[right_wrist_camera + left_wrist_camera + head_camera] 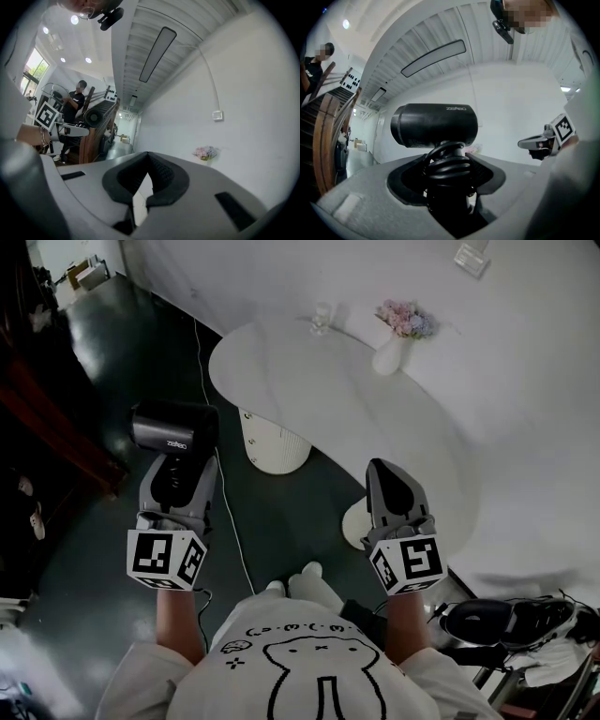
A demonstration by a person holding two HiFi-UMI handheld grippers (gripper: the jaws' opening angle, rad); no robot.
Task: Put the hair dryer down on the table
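Hair dryer (pixel 173 432): black, barrel level and pointing to the person's left, hanging over the dark floor off the left end of the table. Not above the tabletop and not touching it.
Left gripper (pixel 178 474): clamped on the dryer's handle, jaws standing wide around it. The dryer's own black cord (pixel 447 161) is coiled round the handle, right at the grip.
Right gripper (pixel 382 470): jaws closed tip to tip with nothing in them, held low near the table's near edge.
Table (pixel 309 399): white, rounded top, mostly bare. A vase of flowers (pixel 394 348) and a small glass (pixel 322 320) stand near the far edge.
Risk, grip: the pads may be bearing partly on the springy cord coils rather than the handle, so the dryer could twist or slide during the carry.
Risk, release: the barrel is heavy above the handle. Letting go with the dryer upright would likely tip it over, and it could roll toward the curved rim.
Risk, edge: setting it down too close to the near left rim could leave the barrel overhanging, with a fall to the floor.
Risk, reach: going too far across the top brings the glass and the vase into the sweep.
Risk, cord: a loosened coil could catch on a jaw as it opens and drag the dryer back.
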